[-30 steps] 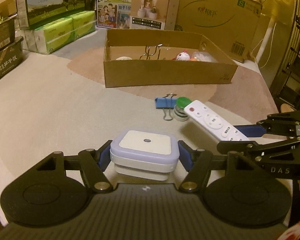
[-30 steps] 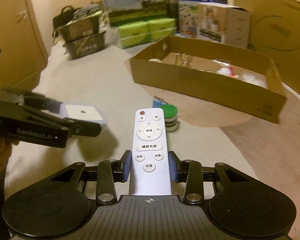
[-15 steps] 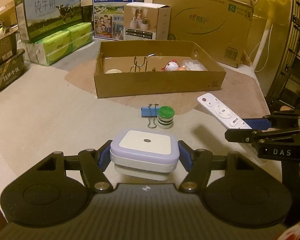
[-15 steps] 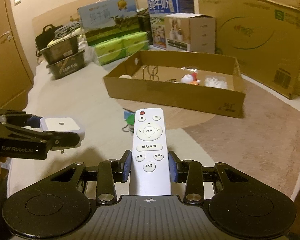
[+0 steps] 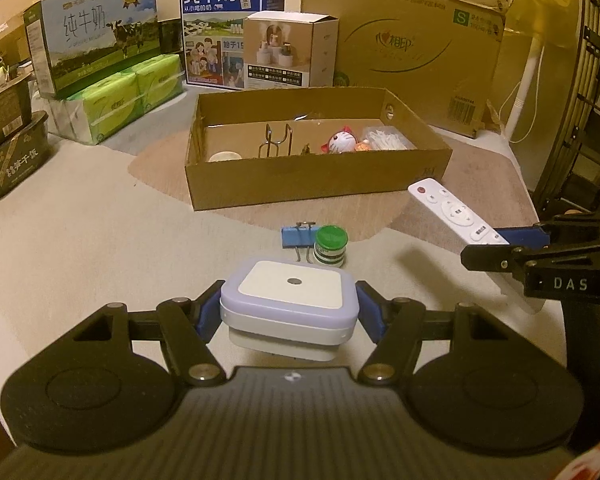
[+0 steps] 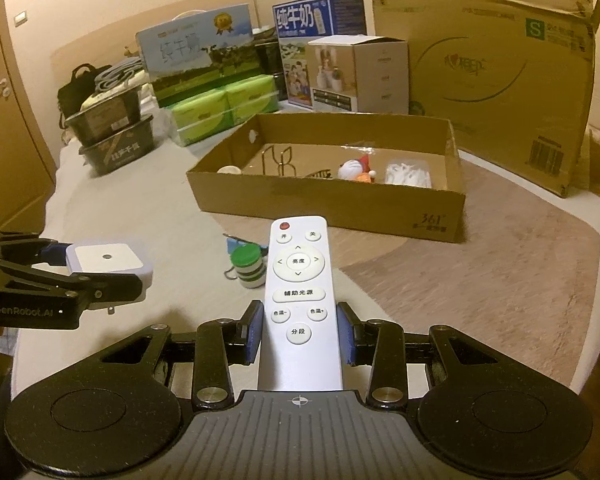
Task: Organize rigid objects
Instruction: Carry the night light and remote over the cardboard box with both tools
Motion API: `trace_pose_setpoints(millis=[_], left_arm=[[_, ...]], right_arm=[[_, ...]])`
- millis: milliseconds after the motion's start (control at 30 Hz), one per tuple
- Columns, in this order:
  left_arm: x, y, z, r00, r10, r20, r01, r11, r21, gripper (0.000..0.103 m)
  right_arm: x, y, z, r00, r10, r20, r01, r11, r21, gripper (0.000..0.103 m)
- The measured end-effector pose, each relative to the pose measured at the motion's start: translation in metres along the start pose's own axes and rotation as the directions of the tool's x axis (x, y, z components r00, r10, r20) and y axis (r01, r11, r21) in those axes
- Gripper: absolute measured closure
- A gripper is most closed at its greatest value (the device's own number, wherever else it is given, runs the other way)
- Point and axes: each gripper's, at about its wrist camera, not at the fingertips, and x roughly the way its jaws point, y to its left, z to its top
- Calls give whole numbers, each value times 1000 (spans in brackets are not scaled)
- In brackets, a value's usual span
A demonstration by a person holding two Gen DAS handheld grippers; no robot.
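The left tongs (image 5: 290,314) grip a square white night light (image 5: 290,300) between their blue pads, the right tongs (image 6: 299,334) clamp a white remote (image 6: 299,292), both held short of the open cardboard box (image 5: 312,182).

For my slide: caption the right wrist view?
Right claw holds white remote, facing cardboard box.

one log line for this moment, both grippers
left gripper: shut on night light | right gripper: shut on remote | both short of cardboard box | loose: binder clip, green-capped bottle
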Motion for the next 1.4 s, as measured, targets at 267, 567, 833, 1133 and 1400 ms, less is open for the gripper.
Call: trace_pose_setpoints(millis=[267,567,833,1133,1400], left_arm=[[10,12,30,999,-31,31,31,999,-11,38],[35,22,89,997,-24,76,22,999,30,38],[72,38,138,996,-7,94,4,1000,25,38],[119,62,163,998,2,68,-1,1000,-6,38],[155,71,170,999,-5,45,5,1000,-8,38]], right_arm=[[3,-18,32,999,-15,37,14,1000,9,64],[25,-40,97,997,-28,76,29,1000,-8,64],[60,-57,143,997,-13,71,12,1000,12,64],[106,-68,160,1000,-12,26,12,1000,23,64],[136,-72,163,1000,-7,0,7,1000,28,64]])
